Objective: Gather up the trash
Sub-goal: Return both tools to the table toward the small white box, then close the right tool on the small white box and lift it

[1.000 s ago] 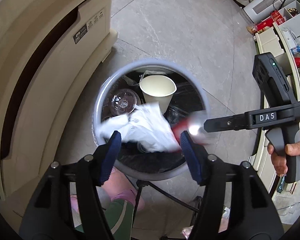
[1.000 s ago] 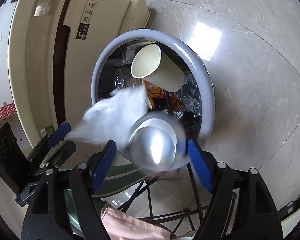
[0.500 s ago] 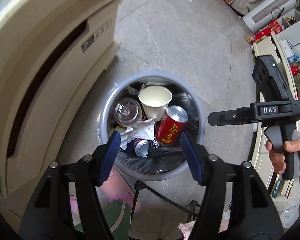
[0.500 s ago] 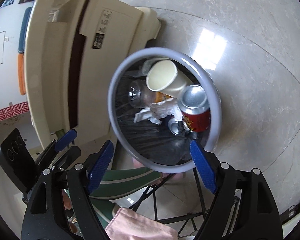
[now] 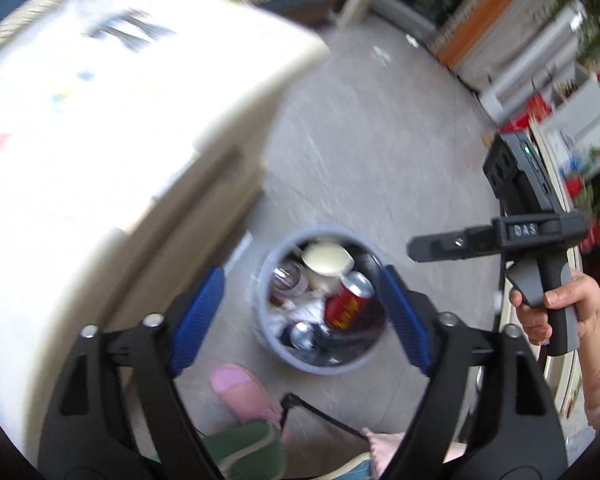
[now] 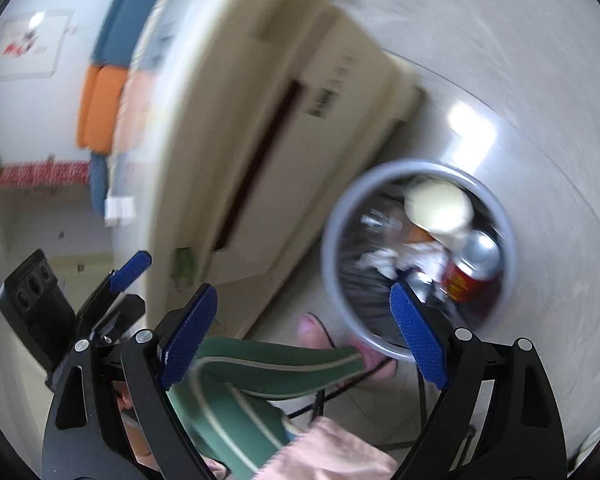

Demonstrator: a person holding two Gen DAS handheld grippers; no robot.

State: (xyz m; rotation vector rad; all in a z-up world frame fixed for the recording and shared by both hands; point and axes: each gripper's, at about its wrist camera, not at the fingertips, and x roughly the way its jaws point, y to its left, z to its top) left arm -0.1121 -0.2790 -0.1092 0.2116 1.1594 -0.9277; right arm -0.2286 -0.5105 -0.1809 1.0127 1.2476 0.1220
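A round grey trash bin (image 5: 268,344) (image 6: 332,248) stands on the floor far below both grippers. Inside it lie a red drink can (image 5: 346,304) (image 6: 466,274), a white paper cup (image 5: 326,260) (image 6: 438,206), crumpled white paper (image 5: 310,312) (image 6: 380,260), a clear plastic cup (image 5: 288,282) and a second can (image 5: 302,334). My left gripper (image 5: 302,314) hangs high over the bin, its jaws opening, nothing between them. My right gripper (image 6: 302,330) is also well above, jaws opening and empty. The right gripper (image 5: 414,246) shows side-on in the left wrist view, held by a hand (image 5: 556,312).
A large cream cabinet (image 5: 100,168) (image 6: 268,120) stands close to the left of the bin. A pink slipper (image 5: 240,390) and a green trouser leg (image 6: 268,364) are just below the bin. Black stand legs (image 5: 320,416) cross the grey floor. Cluttered shelves (image 5: 580,120) sit far right.
The paper and the red can dropped from my grippers into the bin. Both grippers rose well away from it and opened wider; the bin now looks much smaller.
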